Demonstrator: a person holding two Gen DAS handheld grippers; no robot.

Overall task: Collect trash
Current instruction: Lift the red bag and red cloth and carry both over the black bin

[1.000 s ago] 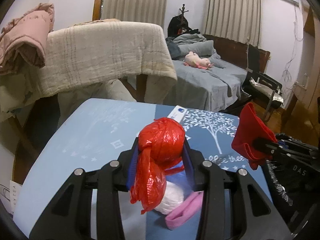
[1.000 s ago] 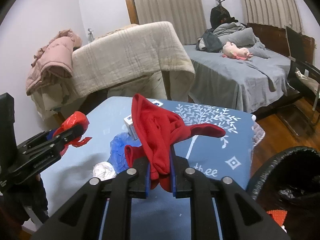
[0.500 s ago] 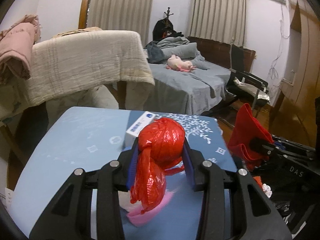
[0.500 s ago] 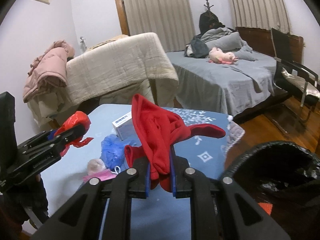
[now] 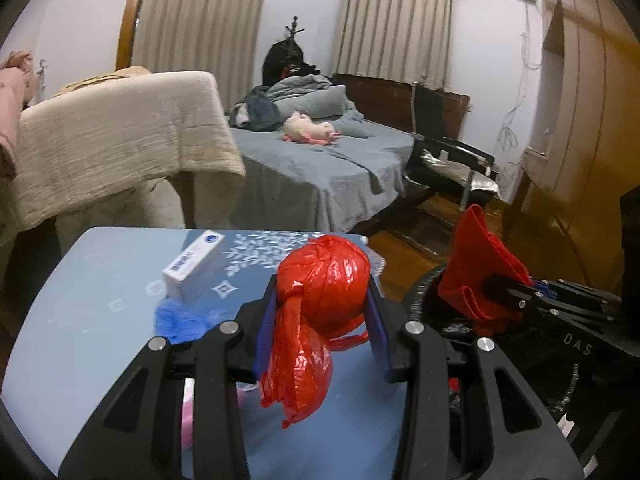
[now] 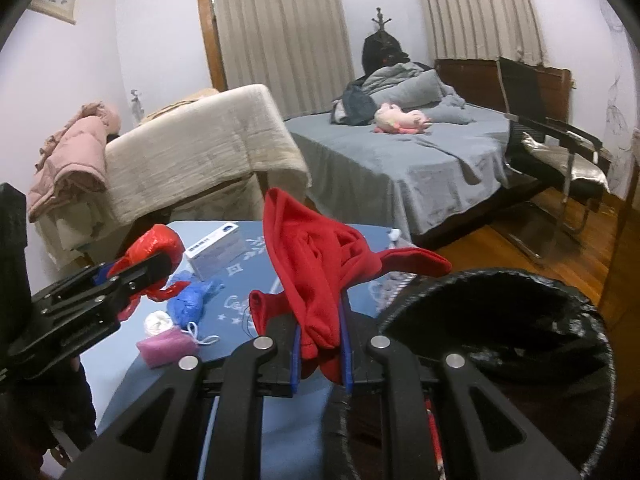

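Both your grippers have swung rightward off the blue tabletop (image 6: 168,364) toward the black-lined trash bin (image 6: 560,320). Your left gripper (image 5: 322,304), clamped on the crumpled red plastic bag (image 5: 322,280), hangs over the table edge, the bin to its right. Your right gripper (image 6: 320,344), nearer, pinches the red cloth (image 6: 316,264) just left of the bin's rim.

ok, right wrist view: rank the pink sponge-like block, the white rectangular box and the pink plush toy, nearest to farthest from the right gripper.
1. Pink sponge-like block: on the blue table, left of the right gripper.
2. White rectangular box: farther back on the table, left of centre.
3. Pink plush toy: on the grey bed across the room, farthest.
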